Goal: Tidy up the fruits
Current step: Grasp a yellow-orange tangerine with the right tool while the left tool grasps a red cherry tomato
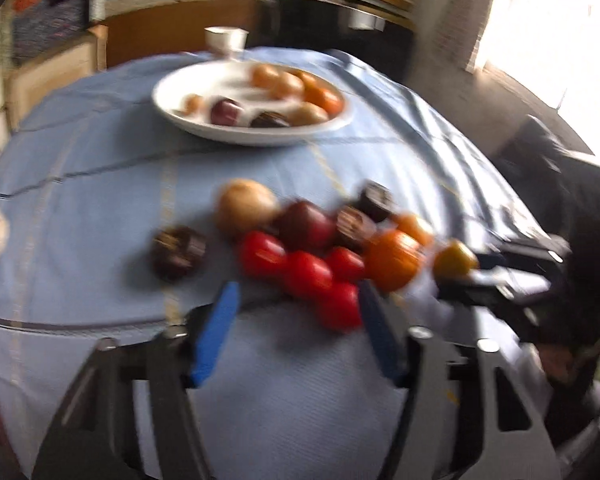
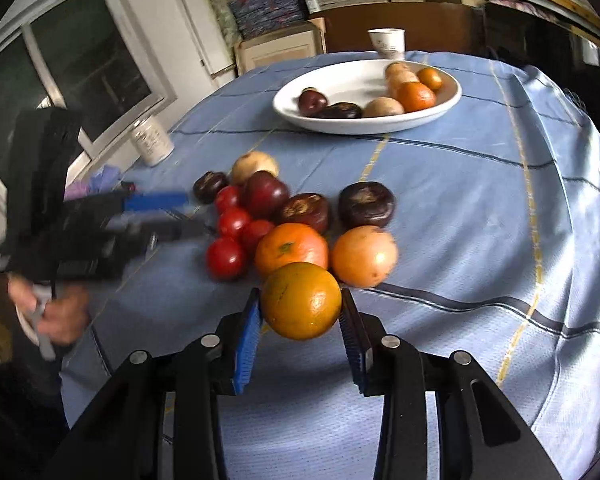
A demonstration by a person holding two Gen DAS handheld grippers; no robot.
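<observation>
Left wrist view: blurred. Left gripper (image 1: 296, 304) with jaws spread, empty, poised over the cluster of red tomatoes (image 1: 300, 272) on the blue checked cloth-covered surface (image 1: 80, 168). Wide white ceramic bowl (image 1: 252, 100) beyond, part-filled with fruit.

Right wrist view: right gripper (image 2: 300, 312) with jaws pinching a round yellow-orange citrus fruit (image 2: 300, 300) just beside the loose pile. Step in hand, by judgement: pick-up complete on the right. Next move: lift clear of neighbouring fruit, carry to the bowl. Shown only here: white jar (image 2: 152, 140) at the surface edge, bare hand (image 2: 56, 312) on the left tool.
</observation>
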